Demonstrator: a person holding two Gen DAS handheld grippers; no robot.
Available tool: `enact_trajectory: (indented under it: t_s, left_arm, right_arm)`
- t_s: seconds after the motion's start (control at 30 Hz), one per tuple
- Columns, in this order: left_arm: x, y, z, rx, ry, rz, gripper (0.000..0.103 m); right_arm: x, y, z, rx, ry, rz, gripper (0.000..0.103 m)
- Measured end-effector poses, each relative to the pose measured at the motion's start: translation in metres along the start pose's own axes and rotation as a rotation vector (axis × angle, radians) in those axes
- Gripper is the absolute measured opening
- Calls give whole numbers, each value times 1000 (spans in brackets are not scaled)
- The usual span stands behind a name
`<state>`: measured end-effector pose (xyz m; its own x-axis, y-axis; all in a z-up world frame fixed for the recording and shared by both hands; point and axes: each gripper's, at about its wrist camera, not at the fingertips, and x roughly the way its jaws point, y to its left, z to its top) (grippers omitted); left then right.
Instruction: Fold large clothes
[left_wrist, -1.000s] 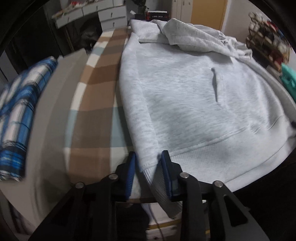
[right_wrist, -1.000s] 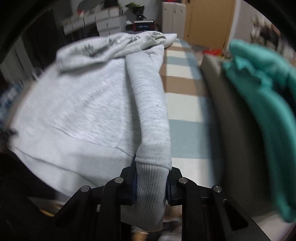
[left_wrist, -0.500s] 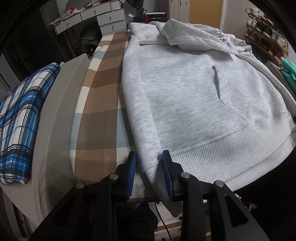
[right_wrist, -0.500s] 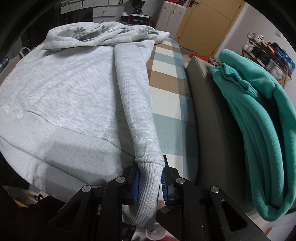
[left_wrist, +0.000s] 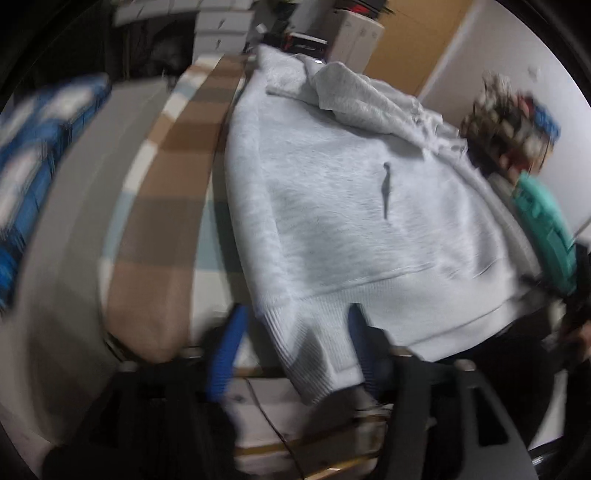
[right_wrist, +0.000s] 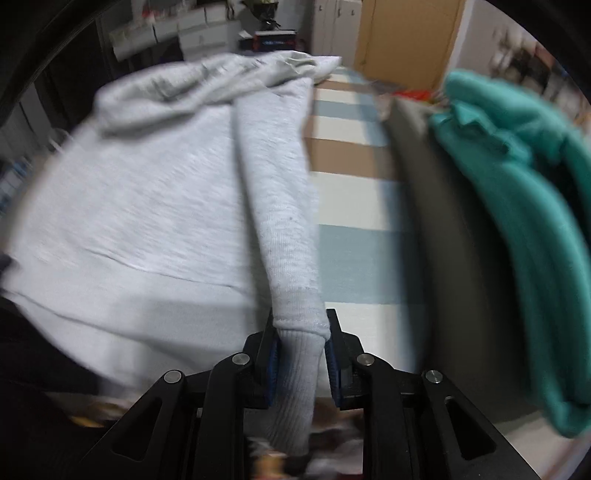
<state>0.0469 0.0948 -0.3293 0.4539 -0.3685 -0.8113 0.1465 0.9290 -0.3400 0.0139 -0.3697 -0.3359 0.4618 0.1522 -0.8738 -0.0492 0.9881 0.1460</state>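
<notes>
Currently, sleeve-fold step on grey hoodie (left_wrist: 362, 206): left gripper (left_wrist: 295, 354) opening, cuff loose between its jaws; right gripper (right_wrist: 301, 354) opening around its cuff (right_wrist: 299, 354); next, carry that sleeve toward ten o'clock.

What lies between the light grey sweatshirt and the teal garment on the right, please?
In the right wrist view, between the light grey sweatshirt and the teal garment lie the checked cloth and a bare grey-brown surface.
</notes>
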Motion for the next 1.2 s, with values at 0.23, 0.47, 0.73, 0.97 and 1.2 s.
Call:
enact_trajectory:
  t_s: [0.23,0.47,0.73,0.97,1.2]
  left_arm:
    - [14,22,1,-229,14,-250,79]
    - [15,22,9,-291,-30,-483,80]
    - [16,-2,15,-161,-35,-439,80]
    - [29,-5,13,-171,-29,-300,80]
    - [22,-4,11,-119,-37,-173,4]
  right_arm:
    - [0,-46,-1,279,-29,447,27]
    - [-5,-56,-14,373,-103,736,44]
    - [-7,-44,-10,261,-93,522,47]
    - [8,-29,-9,153,-29,227,53]
    - [5,-14,-8,96,-37,174,17]
